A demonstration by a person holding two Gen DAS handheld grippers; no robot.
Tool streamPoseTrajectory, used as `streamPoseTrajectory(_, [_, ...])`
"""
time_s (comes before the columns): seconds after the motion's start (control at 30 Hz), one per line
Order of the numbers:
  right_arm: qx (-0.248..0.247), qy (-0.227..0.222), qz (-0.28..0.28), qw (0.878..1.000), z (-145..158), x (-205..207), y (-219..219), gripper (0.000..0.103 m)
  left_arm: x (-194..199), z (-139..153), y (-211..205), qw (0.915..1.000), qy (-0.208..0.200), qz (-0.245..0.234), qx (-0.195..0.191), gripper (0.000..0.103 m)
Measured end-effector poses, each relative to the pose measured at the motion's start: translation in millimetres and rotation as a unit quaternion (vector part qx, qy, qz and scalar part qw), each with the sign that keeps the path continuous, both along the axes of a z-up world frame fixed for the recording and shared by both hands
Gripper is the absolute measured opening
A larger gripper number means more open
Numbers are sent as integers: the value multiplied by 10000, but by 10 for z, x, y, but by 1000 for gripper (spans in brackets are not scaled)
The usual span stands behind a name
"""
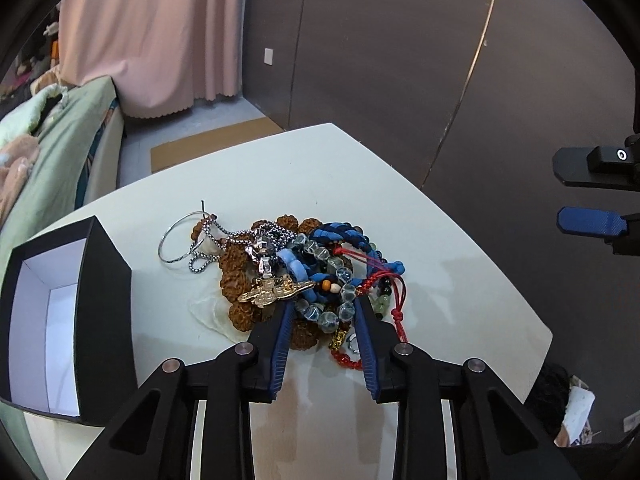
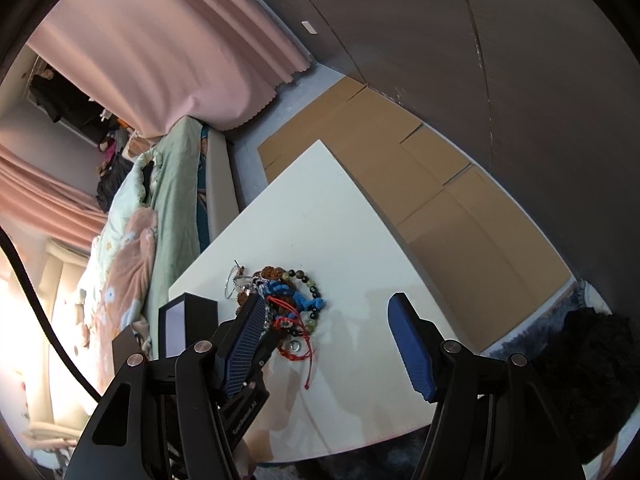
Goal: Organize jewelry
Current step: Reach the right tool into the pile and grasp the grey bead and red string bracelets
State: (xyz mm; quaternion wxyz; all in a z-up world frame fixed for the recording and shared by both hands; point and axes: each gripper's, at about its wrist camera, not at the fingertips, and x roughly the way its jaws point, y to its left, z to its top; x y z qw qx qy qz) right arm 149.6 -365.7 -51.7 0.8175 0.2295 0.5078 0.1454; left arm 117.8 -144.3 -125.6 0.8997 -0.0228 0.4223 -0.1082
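Observation:
A tangled jewelry pile [image 1: 296, 268] lies on the white table [image 1: 440, 248]: brown seed beads, clear glass bead bracelet [image 1: 340, 280], blue braided cord [image 1: 340, 234], red string bracelet [image 1: 388, 284], gold pendant [image 1: 276, 290], steel chain, silver bangle [image 1: 180, 240]. My left gripper [image 1: 324, 312] is open, its fingers straddling the near side of the pile around the clear beads. An open black box with white lining [image 1: 60, 312] stands left of the pile. My right gripper [image 2: 328, 312] is open and empty, held above the table; the pile [image 2: 292, 300] shows beside its left finger.
The table's right edge [image 1: 520, 300] drops to a dark wall and floor. A bed with green and pink bedding [image 2: 140, 220] lies left of the table. Brown cardboard [image 2: 420, 184] covers the floor beyond. The right gripper's finger [image 1: 588, 222] shows at the left view's right edge.

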Motion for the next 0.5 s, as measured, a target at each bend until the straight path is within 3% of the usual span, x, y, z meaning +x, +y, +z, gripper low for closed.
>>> streamPoseTrajectory(0.03, [-29, 16, 36, 10000, -12, 2, 13, 66, -13, 6, -12, 10000, -36, -7, 36, 27])
streamPoseTrajectory(0.1, [-15, 63, 103, 9999, -40, 7, 45, 66, -16, 21, -6, 10000, -67, -9, 9, 8])
streamPoseTrajectory(0.5, [-48, 337, 263, 9991, -249, 70, 161, 66, -182, 421, 286, 9970, -475, 245, -553, 8])
